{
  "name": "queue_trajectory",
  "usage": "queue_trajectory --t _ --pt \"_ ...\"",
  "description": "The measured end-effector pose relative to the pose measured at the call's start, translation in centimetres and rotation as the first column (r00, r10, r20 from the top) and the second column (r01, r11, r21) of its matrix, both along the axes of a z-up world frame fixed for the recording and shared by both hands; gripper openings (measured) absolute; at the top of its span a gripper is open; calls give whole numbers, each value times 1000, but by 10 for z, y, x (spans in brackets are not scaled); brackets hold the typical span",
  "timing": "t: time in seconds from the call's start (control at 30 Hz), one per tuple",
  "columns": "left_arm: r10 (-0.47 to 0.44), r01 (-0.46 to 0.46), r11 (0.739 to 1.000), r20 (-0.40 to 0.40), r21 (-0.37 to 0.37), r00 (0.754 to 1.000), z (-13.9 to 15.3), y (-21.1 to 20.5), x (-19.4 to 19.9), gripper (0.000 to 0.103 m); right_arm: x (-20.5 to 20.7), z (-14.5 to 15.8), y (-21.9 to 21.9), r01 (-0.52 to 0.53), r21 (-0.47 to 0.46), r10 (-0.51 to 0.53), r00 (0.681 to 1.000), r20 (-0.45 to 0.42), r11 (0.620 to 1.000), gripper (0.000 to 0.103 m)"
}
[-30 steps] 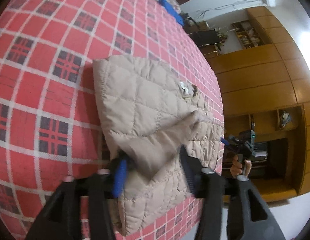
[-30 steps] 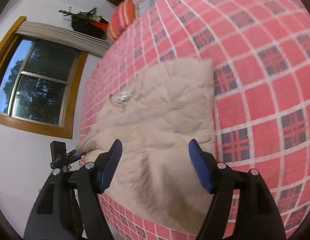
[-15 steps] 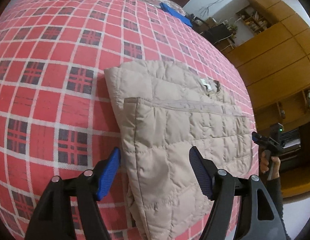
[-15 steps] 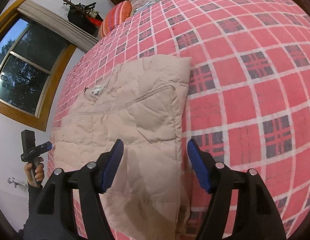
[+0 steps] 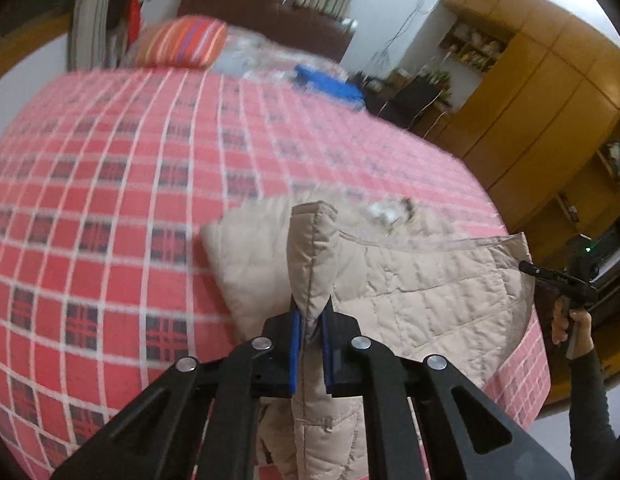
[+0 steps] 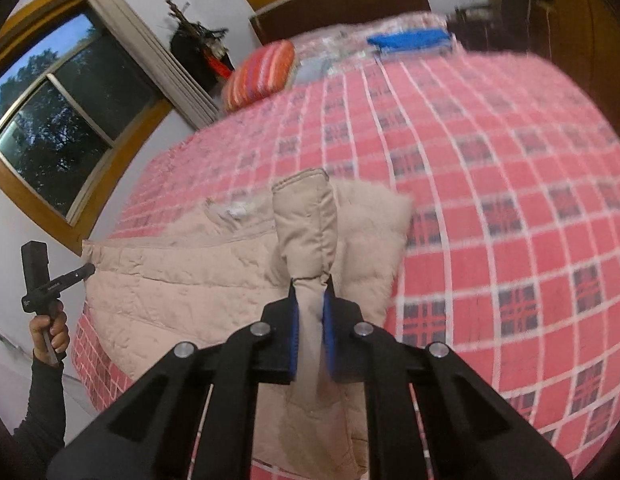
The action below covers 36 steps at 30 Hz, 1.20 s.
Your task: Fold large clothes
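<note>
A puffy tan jacket (image 5: pixel 421 280) lies on a big bed with a red checked bedspread (image 5: pixel 110 184). The jacket sits near the bed's close edge, and its bottom part hangs over that edge.

The left gripper (image 5: pixel 310 344) has its two blue pads pressed tight on a fold of the jacket. The pinched bit stands up tall like a little tent in front of the camera. The rest of the jacket spreads out to the right of it, flat on the bed.

The right gripper (image 6: pixel 310 332) does the same thing. Its blue pads squeeze another fold of the jacket (image 6: pixel 182 288), and that fold sticks straight up too. From this side the jacket spreads out to the left.

Each camera also sees the other gripper far off at the side, at the jacket's edge. In the left view a hand (image 5: pixel 569 328) in a dark sleeve holds a black handle at the jacket's right corner. In the right view a hand (image 6: pixel 50 332) holds a black handle at the jacket's left corner.

A small white tag (image 5: pixel 383 212) shows near the jacket's collar.

At the far end of the bed lie a striped orange pillow (image 5: pixel 182 40) and a blue thing (image 5: pixel 329 84). Wooden cupboards (image 5: pixel 529 120) stand on one side of the room. A window (image 6: pixel 58 128) with a wooden frame is on the other side.
</note>
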<state>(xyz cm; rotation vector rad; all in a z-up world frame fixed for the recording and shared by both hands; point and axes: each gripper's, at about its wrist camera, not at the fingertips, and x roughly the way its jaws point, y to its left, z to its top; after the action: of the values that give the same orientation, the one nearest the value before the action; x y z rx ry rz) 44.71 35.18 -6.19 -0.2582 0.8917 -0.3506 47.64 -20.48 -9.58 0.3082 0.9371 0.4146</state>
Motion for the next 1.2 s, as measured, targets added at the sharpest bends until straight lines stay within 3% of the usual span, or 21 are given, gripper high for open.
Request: queue_trajectory --t 0.23,0.4,0.53,0.8,1.0,1.2 --pt "34 -34 999 103 -8 994 57 5 44 8 31 57 -2 57 19 -59 987 150 998 9" --pt "89 -87 996 89 -25 992 55 19 94 8 75 62 -12 106 11 -106 975 194 994 9" --pt "123 -123 992 40 -15 992 28 25 130 8 117 37 -5 136 -32 -128 976 174 990 9" --pt "190 -197 980 -152 -36 970 -59 40 189 8 174 -40 9 149 -102 -143 988 58 984 9" --pt "192 -210 977 -258 -43 947 -102 48 206 8 200 -85 6 130 -115 -140 987 -80 985 9" --pt "184 -210 976 -305 -54 934 -125 53 208 8 210 -117 0 128 -73 -139 974 -176 989 11"
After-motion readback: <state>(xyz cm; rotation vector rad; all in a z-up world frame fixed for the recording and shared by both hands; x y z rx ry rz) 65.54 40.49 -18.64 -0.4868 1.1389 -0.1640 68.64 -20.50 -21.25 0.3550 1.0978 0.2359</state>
